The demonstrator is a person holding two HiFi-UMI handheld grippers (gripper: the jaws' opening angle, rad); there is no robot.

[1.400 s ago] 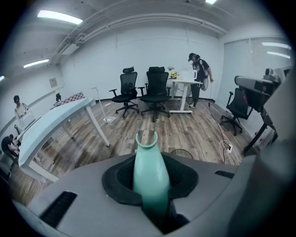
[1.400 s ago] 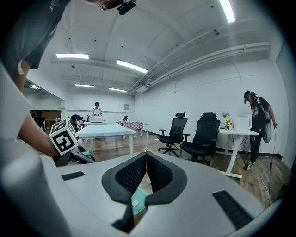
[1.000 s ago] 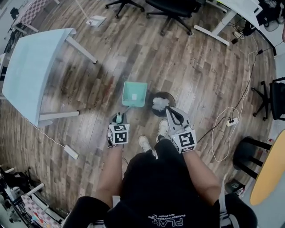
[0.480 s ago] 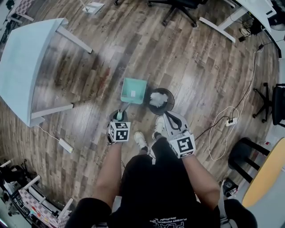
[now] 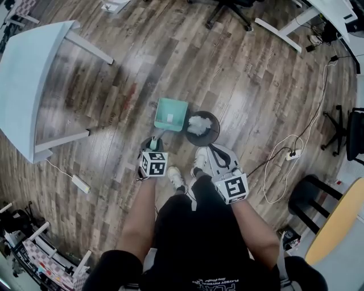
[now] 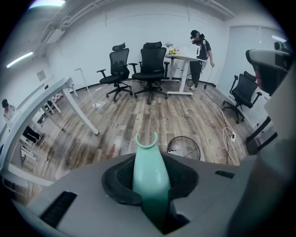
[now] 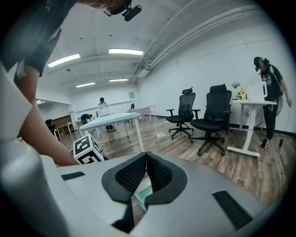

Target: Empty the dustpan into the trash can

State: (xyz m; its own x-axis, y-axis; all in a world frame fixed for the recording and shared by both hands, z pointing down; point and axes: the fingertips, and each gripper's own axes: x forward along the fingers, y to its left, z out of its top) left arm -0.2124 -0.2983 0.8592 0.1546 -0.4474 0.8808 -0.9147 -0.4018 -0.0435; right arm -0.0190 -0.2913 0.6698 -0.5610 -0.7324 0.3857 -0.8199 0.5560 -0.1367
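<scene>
The teal dustpan (image 5: 170, 113) lies low over the wood floor with a small white scrap in it, just left of the round black trash can (image 5: 203, 128), which holds crumpled white paper. My left gripper (image 5: 152, 145) is shut on the dustpan's teal handle (image 6: 148, 171), which runs up between its jaws; the wire rim of the trash can (image 6: 184, 148) shows past it. My right gripper (image 5: 213, 149) hangs near the can's close side, shut with nothing held. In the right gripper view its jaws (image 7: 146, 156) meet at the tips, and a bit of the dustpan (image 7: 143, 196) shows beneath.
A pale blue table (image 5: 34, 74) stands at the left. Office chairs (image 5: 227, 8) and a desk frame are at the far side. A power strip with white cables (image 5: 293, 154) lies at the right, another strip (image 5: 79, 183) at the left. The person's shoes (image 5: 200, 159) are close to the can.
Both grippers have sunk toward the floor, the left one more. The dustpan stays in the left gripper beside the trash can.
</scene>
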